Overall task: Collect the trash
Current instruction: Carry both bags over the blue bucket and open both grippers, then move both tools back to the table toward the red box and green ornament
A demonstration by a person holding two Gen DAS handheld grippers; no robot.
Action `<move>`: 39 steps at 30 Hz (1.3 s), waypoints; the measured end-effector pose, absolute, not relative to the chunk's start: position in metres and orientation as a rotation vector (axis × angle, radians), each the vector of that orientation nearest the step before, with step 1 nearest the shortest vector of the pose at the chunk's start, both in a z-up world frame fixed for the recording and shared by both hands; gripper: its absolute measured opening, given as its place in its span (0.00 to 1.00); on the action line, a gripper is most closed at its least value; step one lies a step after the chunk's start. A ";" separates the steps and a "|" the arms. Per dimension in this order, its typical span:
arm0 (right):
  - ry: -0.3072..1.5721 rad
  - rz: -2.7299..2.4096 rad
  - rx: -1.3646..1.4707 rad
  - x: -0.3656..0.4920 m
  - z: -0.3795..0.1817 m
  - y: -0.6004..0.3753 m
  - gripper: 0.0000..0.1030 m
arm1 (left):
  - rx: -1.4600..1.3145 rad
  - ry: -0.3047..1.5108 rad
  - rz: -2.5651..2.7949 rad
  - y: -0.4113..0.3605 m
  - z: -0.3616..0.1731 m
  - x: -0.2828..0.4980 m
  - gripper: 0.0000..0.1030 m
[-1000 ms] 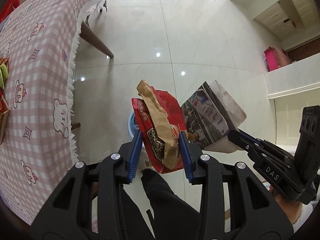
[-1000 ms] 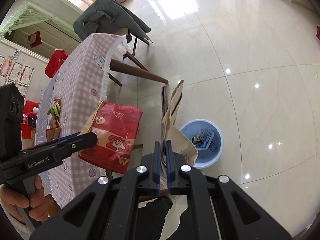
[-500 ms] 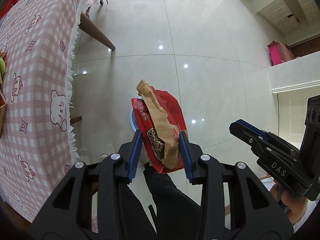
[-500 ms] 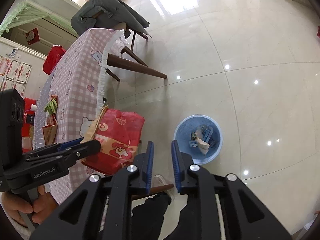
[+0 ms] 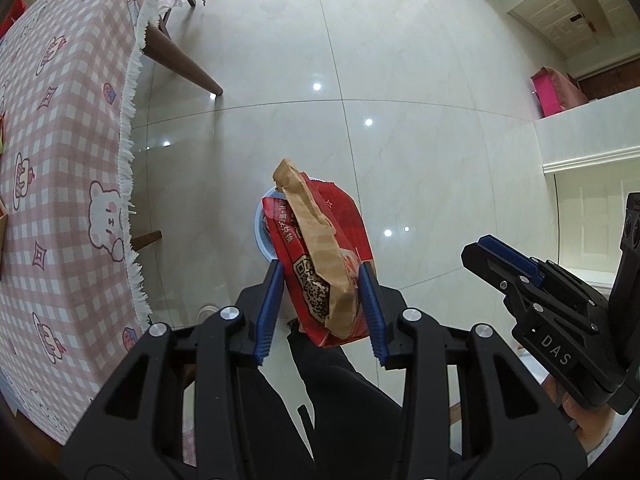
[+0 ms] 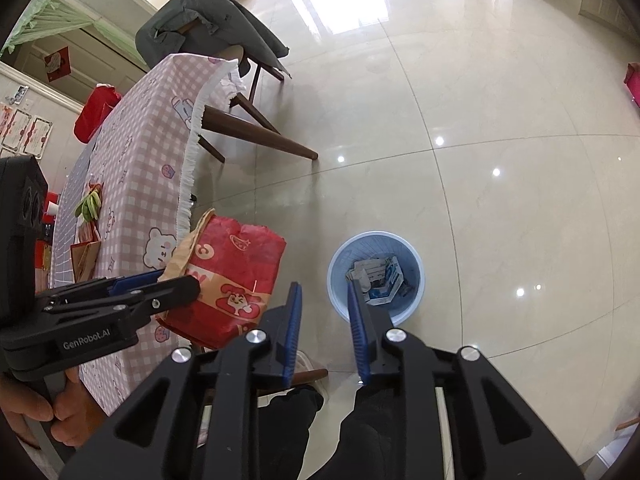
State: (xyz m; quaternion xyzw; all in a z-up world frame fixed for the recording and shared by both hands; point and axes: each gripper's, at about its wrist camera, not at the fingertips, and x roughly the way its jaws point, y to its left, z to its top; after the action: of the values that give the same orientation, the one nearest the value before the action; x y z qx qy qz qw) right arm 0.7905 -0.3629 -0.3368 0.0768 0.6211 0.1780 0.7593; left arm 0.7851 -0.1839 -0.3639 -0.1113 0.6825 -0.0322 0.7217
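Left gripper closed on red paper bag, held above blue bin. Right gripper empty, fingers parted. Probably next: loosen left fingers, drop bag inside.

Bright, glossy floor glare (perhaps window-lit)

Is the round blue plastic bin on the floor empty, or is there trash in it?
Not empty. The round blue plastic bin holds crumpled white and blue paper packaging at its bottom, seen from the right wrist view.
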 end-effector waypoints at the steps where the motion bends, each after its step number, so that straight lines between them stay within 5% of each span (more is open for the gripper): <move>1: 1.352 0.385 0.170 0.790 -0.337 -0.364 0.23 | -0.244 1.508 -0.074 -0.184 -0.364 0.785 0.37; 11: 1.330 0.353 0.189 0.786 -0.330 -0.374 0.26 | -0.200 1.487 -0.100 -0.195 -0.356 0.791 0.38; 15: 1.323 0.340 0.195 0.785 -0.329 -0.378 0.26 | -0.187 1.449 -0.110 -0.197 -0.349 0.793 0.61; 28: 1.338 0.370 0.168 0.784 -0.330 -0.352 0.26 | -0.224 1.418 -0.051 -0.164 -0.334 0.781 0.63; 39: 1.336 0.588 0.062 0.775 -0.316 -0.222 0.33 | -0.375 1.268 0.166 -0.035 -0.289 0.718 0.66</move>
State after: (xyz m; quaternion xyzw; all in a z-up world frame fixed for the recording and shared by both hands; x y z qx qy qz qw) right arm 0.7751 -0.2222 -0.3158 0.0282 0.6103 0.2685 0.7447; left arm 0.7184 -0.0353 -0.2894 -0.1738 0.5882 0.0768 0.7861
